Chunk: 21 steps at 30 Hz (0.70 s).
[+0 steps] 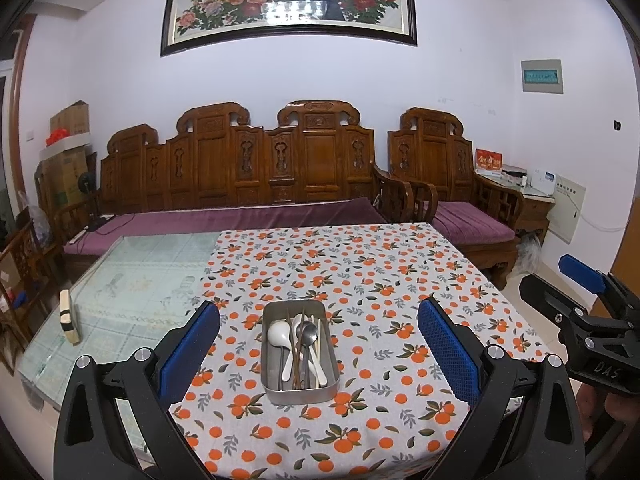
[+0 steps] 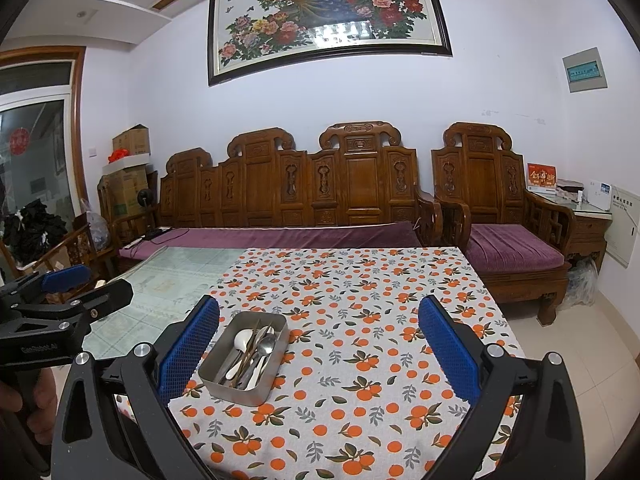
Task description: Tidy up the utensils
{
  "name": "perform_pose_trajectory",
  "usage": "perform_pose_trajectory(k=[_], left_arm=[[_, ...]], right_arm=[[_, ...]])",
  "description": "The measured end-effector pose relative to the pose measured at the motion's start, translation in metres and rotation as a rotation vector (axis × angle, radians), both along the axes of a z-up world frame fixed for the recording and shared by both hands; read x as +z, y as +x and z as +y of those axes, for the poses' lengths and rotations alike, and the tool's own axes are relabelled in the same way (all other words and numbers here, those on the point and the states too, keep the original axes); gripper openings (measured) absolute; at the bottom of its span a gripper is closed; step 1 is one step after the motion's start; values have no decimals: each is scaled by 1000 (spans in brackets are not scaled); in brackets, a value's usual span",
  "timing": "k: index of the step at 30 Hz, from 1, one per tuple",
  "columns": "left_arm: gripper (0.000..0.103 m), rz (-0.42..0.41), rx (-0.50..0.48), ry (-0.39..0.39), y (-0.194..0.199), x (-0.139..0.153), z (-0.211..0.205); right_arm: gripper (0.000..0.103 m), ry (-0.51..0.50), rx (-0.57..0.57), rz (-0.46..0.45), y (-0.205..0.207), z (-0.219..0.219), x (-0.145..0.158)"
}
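We are holding both tongs, left [image 1: 319, 346] and right [image 2: 319, 346], agape and empty above the steel tray [image 1: 299, 391] near the tabletop's near edge, spoons [image 1: 277, 336] and chopsticks [image 1: 301, 350] lying inside it: sorted already or awaiting sorting.

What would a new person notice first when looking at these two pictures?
Probably the metal tray in the middle of the orange-patterned tablecloth, holding a white spoon, a metal spoon and chopsticks all mixed together. Next, the two open blue-padded claws, the left claw framing the tray and the right claw beside it. Behind the table, a carved wooden bench stands under a large peacock painting.
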<state>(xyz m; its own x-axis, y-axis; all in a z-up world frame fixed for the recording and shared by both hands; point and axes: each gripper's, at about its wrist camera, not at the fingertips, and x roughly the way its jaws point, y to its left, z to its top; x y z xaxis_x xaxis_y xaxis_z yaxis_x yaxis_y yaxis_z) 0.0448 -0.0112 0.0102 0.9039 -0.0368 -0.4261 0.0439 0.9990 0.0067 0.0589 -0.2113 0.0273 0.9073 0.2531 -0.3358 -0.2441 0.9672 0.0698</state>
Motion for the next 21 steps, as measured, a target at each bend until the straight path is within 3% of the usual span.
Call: perform_pose_trajectory(k=[21], left_arm=[[95,-4,0,-2,-2,2,-1]], right_arm=[[100,-1,-2,0,-1,1,0]])
